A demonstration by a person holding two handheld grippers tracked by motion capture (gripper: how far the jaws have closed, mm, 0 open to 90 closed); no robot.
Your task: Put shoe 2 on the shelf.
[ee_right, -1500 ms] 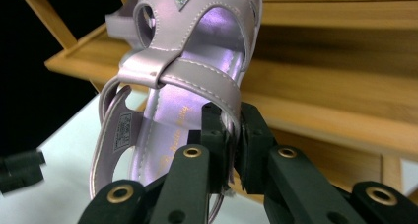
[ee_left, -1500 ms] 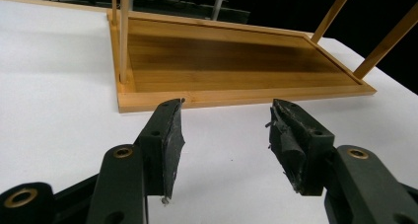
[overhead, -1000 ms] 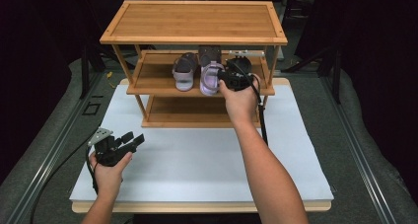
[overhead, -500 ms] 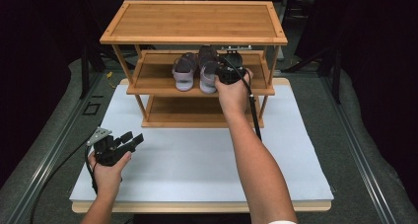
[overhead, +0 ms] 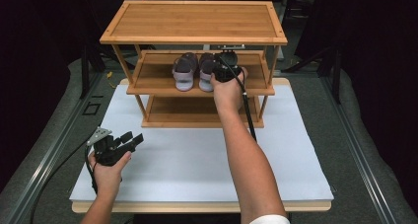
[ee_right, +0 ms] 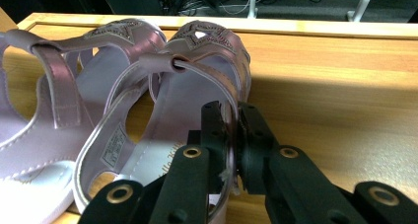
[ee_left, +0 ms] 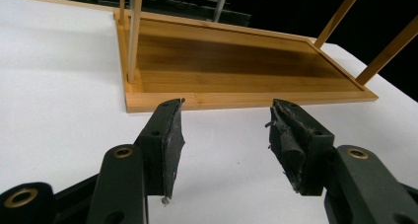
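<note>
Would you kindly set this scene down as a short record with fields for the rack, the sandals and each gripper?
rack: three-tier bamboo shoe rack on the white table top
middle shelf: two lilac sandals side by side
left sandal: standing free on the shelf
right sandal: heel strap pinched by the right gripper
right gripper: shut on the strap, reaching into the middle shelf
left gripper: open, nothing between its jaws, facing the bottom shelf
bottom shelf: nothing on the part in view
</note>
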